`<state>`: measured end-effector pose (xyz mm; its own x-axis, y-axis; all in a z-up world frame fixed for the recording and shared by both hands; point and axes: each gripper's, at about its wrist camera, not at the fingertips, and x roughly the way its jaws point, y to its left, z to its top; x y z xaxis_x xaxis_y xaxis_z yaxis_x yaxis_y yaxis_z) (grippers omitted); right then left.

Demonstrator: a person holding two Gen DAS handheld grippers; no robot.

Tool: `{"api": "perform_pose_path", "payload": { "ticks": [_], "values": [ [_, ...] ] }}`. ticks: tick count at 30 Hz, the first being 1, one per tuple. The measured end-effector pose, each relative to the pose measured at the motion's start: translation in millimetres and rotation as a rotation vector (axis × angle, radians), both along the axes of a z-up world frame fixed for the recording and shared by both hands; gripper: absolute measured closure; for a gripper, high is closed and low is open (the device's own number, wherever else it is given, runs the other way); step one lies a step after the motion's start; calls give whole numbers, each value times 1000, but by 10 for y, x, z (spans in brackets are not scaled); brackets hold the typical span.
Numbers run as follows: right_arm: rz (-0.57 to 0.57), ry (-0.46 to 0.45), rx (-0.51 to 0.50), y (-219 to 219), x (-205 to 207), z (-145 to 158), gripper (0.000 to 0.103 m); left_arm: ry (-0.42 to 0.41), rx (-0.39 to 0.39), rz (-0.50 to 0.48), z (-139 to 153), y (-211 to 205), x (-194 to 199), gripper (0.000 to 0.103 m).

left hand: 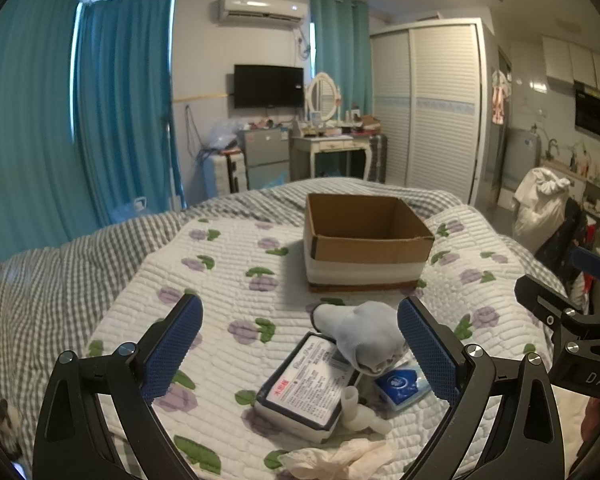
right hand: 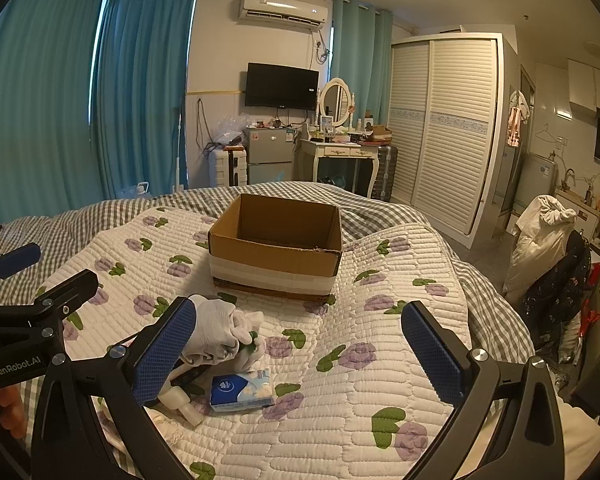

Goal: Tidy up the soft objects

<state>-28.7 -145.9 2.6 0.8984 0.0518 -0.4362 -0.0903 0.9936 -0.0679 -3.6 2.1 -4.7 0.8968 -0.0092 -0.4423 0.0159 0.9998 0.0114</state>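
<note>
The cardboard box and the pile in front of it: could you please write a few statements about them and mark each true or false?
1. The cardboard box appears empty. True.
2. The white sock lies inside the box. False: it lies on the quilt, in front of the box.
3. The left gripper is open and holds nothing. True.
4. The right gripper is shut on the blue tissue pack. False: it is open, and the pack lies on the quilt.
</note>
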Motion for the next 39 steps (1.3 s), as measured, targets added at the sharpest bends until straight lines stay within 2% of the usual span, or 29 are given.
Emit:
{"api": "perform_pose_path", "payload": {
  "ticks": [18,26,31,35,39],
  "values": [
    [0,-5,-2,-2,-5,15,0,-3,-3,-1,17,6,5,3],
    [5,-17,-11,-1,-46,94,0,-21,-2,1,109,-5,-30,3],
    [44,-24,-12,-2,-81,142,0,-33,-10,5,164,65,-24,3],
    [65,29,-31,9,0,26,0,33,6,8,-4,126,98,3],
    [104,148,-38,29,221,-340,0,154,8,-4,-384,177,286,3]
  ]
}}
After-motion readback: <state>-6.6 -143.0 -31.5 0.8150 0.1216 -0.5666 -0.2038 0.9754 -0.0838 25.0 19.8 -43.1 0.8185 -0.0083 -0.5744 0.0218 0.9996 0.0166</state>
